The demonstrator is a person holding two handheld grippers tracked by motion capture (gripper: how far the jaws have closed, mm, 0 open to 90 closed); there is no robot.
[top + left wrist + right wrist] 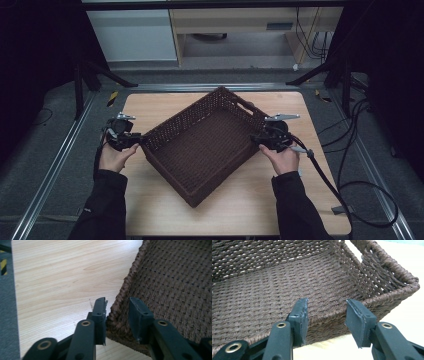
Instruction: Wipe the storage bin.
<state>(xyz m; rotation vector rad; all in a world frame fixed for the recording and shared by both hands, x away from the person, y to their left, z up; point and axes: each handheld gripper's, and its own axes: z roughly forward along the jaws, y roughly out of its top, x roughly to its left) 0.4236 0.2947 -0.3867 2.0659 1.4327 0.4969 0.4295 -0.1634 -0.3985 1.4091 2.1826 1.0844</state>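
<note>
The woven basket [200,145], set askew mid-surface [240,205], is judged light, stiff and rough, best taken at its braided rim, which the left claw [113,315] straddles loosely and before which the right claw [327,320] gapes, nothing gripped.

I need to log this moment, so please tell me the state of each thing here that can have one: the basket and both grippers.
Wicker basket: empty, upright on the table, set at an angle to its edges.
Left gripper: jaws apart, straddling the basket's rim at a corner; whether the pads press on it cannot be told.
Right gripper: jaws open, in front of the basket's rim, gripping nothing.
Table: bears the basket.
</note>
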